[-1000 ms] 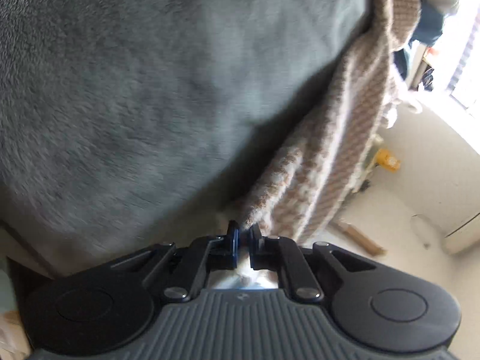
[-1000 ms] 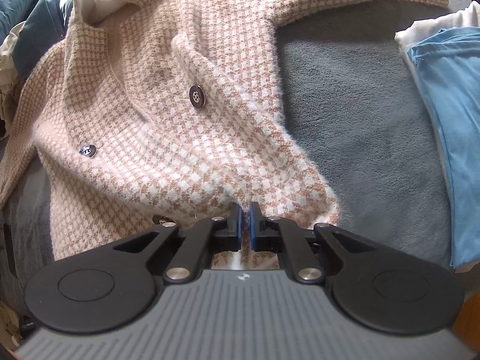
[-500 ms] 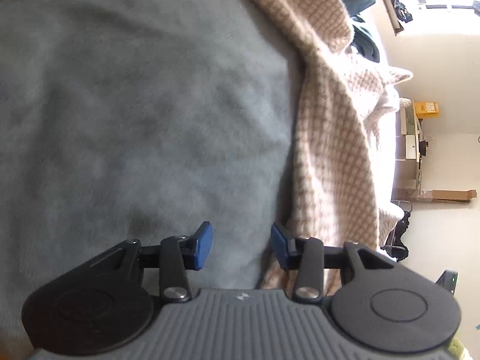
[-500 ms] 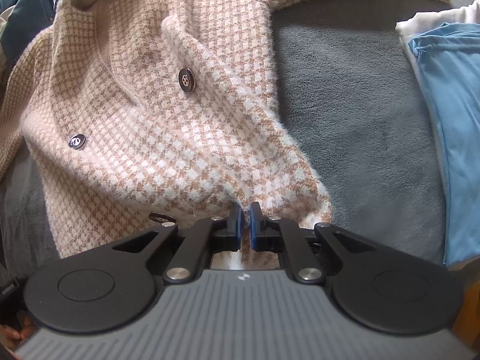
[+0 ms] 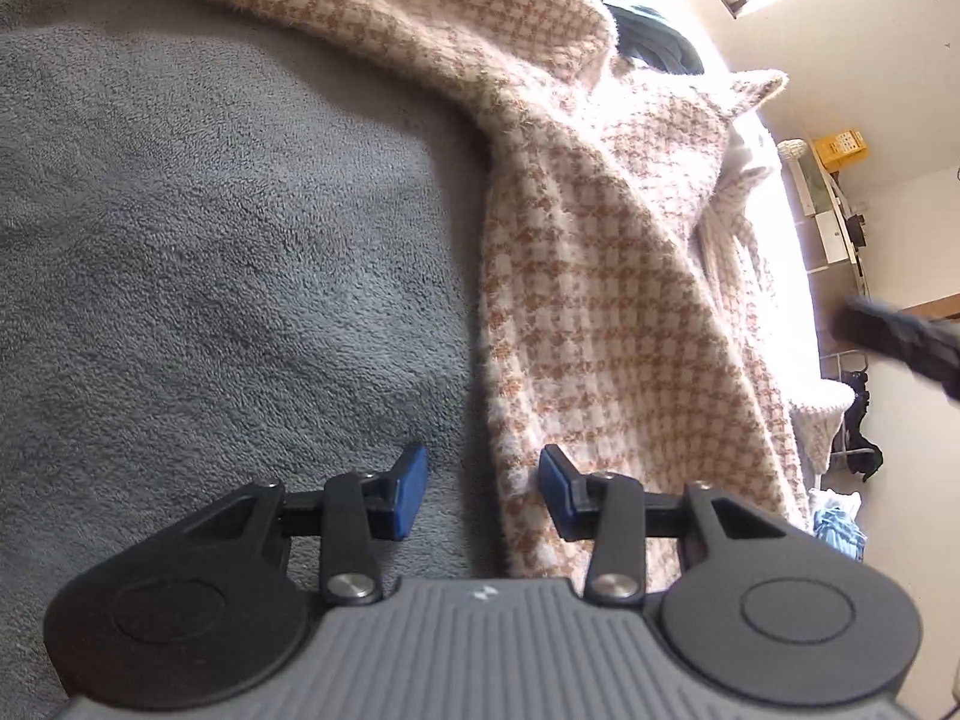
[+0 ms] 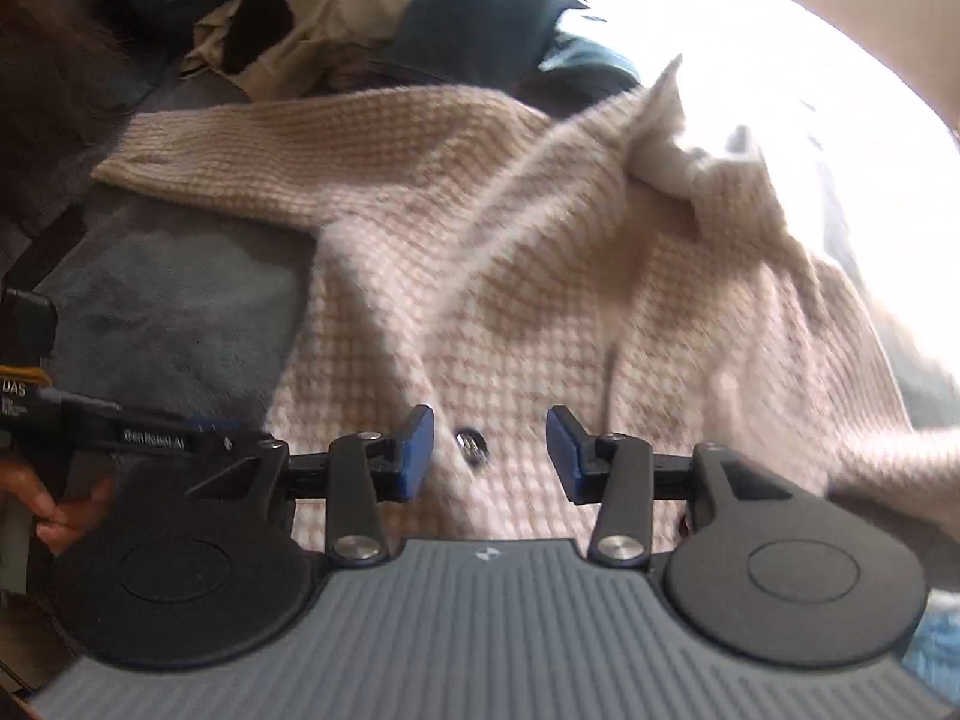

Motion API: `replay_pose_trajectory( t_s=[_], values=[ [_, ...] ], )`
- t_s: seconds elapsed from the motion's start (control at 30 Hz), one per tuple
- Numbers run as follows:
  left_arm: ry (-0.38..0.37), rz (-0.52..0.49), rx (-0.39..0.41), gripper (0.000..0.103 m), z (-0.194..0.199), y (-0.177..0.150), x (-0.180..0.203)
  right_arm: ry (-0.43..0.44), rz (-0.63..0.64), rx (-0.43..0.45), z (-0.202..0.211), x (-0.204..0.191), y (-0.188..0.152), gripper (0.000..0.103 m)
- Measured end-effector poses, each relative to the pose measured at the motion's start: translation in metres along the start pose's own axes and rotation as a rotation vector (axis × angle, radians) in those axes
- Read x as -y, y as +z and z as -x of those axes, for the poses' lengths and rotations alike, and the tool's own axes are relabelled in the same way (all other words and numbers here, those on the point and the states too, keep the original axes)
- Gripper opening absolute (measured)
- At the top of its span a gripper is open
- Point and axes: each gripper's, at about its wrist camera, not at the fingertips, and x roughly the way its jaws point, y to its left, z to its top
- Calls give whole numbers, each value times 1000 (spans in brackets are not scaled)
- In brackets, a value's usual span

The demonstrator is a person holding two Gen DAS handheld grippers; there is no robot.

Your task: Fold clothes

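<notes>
A pink-and-tan checked jacket (image 5: 606, 276) lies spread over a grey fleece blanket (image 5: 210, 252), and both tools hang above it with nothing in their grip. The left gripper (image 5: 483, 492) has its blue pads (image 5: 409, 492) spread apart; the left pad sits over bare blanket and the right one over the jacket's near edge, which runs up between them. One sleeve stretches away across the far side of the blanket. The right gripper (image 6: 489, 447) is also spread wide, poised over the front of the jacket (image 6: 510, 276), with a dark button (image 6: 471, 447) showing in the gap between its fingers. A sleeve reaches off to the left, and the collar stands rumpled at the far right in strong window light. Beyond the jacket sits a heap of other clothes (image 6: 384, 18). At the near left a hand (image 6: 60, 510) holds the other tool.
</notes>
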Motion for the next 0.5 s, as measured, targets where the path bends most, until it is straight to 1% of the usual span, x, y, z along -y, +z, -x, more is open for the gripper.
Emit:
replay_pose_trajectory(
  t_s=[0.03,0.07,0.13,0.2,0.23,0.27,0.3,0.33,0.43,0.47,0.5],
  values=[
    [7,0,-2,24,1,-3,0,16,73,6,-22,-17,16,41],
    [15,0,-4,21,2,-7,1,32,159,14,-49,-39,32,41],
    [19,-9,-2,9,4,-14,2,30,327,-16,-97,-75,50,38],
    [15,-25,3,4,7,-21,4,-28,442,-44,-127,-93,54,36],
    [10,-34,7,4,10,-25,5,-64,494,-57,-140,-101,56,24],
    [5,-44,11,3,13,-28,6,-72,490,-76,-147,-97,58,13],
    [-3,-51,15,3,17,-31,6,-41,397,-88,-146,-82,62,11],
    [-12,-57,18,3,21,-35,5,4,271,-95,-143,-64,67,9],
    [-43,-48,1,3,31,-45,-1,150,-114,-106,-133,-7,78,6],
    [-51,-47,-7,4,33,-47,-3,210,-248,-104,-132,13,76,6],
    [-54,-47,-14,8,36,-48,-4,253,-350,-105,-133,28,72,5]
  ],
)
